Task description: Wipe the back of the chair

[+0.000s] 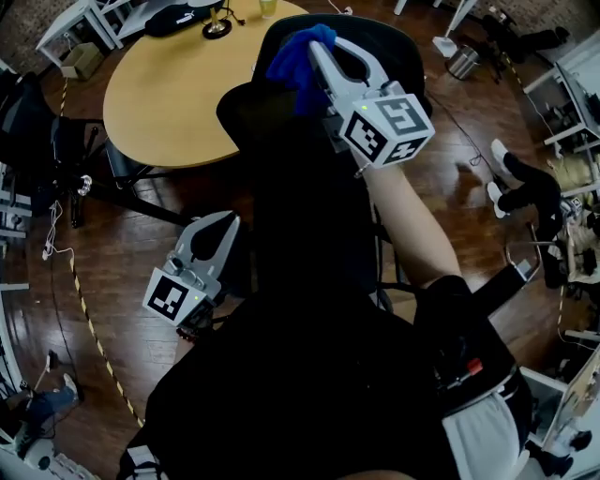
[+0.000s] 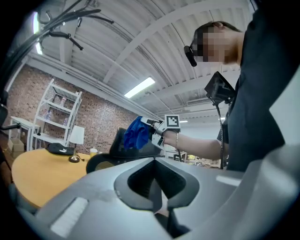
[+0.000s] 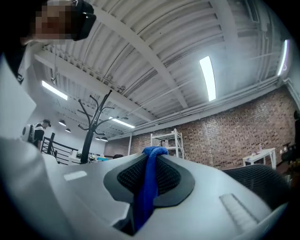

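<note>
A black office chair (image 1: 300,187) stands right in front of me, its back turned toward me. A blue cloth (image 1: 295,56) is bunched against the top edge of that back, and my right gripper (image 1: 319,52) is shut on it. In the right gripper view the cloth (image 3: 149,187) hangs between the jaws of that gripper (image 3: 154,152). My left gripper (image 1: 225,225) hangs low at the chair's left side, shut and holding nothing. The left gripper view looks past the closed left gripper (image 2: 156,164) up at the cloth (image 2: 136,132) and the right gripper (image 2: 157,129).
A round wooden table (image 1: 178,84) stands just beyond the chair, with a black bag (image 1: 178,17) and a small lamp (image 1: 217,26) on it. White shelving (image 1: 75,28) is at the far left. Yellow-black tape (image 1: 89,328) crosses the floor. Someone's legs and shoes (image 1: 511,183) are at the right.
</note>
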{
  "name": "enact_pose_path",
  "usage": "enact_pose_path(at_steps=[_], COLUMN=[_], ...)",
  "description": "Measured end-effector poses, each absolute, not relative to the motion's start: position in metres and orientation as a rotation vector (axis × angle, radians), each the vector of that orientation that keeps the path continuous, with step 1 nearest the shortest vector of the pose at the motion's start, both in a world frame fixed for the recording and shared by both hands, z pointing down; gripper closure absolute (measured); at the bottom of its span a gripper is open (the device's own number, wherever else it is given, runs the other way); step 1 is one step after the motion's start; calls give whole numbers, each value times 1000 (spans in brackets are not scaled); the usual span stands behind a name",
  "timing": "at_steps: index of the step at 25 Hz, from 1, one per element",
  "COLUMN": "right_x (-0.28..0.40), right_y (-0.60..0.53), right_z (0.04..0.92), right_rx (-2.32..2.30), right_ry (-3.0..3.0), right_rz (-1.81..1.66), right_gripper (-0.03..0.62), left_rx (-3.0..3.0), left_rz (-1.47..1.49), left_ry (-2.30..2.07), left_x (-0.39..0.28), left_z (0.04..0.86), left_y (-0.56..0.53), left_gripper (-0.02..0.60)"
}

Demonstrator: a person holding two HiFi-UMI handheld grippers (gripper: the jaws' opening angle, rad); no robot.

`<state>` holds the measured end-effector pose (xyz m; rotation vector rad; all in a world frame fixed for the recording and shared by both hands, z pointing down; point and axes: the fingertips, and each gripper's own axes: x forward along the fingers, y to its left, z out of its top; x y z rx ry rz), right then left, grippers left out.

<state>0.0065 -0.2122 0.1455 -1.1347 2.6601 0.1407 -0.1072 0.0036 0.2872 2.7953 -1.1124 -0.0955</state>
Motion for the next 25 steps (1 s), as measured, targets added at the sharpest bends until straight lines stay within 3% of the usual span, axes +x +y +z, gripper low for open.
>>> enact_pose_path(at_steps=[10,17,25], right_x=[194,211,166], right_y=[-225,-248,-276], right_z=[197,221,224], right_rx=[-1674,-1875,-1989], right_ry=[2588,2568,2563], right_rz=[204,447,667], right_gripper=[559,559,559], left_rx=[2900,2906,2876], left_rz=[-131,-92,-105], left_ry=[-841,-911,-923], left_x=[-13,-18,-15], left_z=[283,300,299], left_y=[-6,-25,-42], left_gripper=[578,578,578])
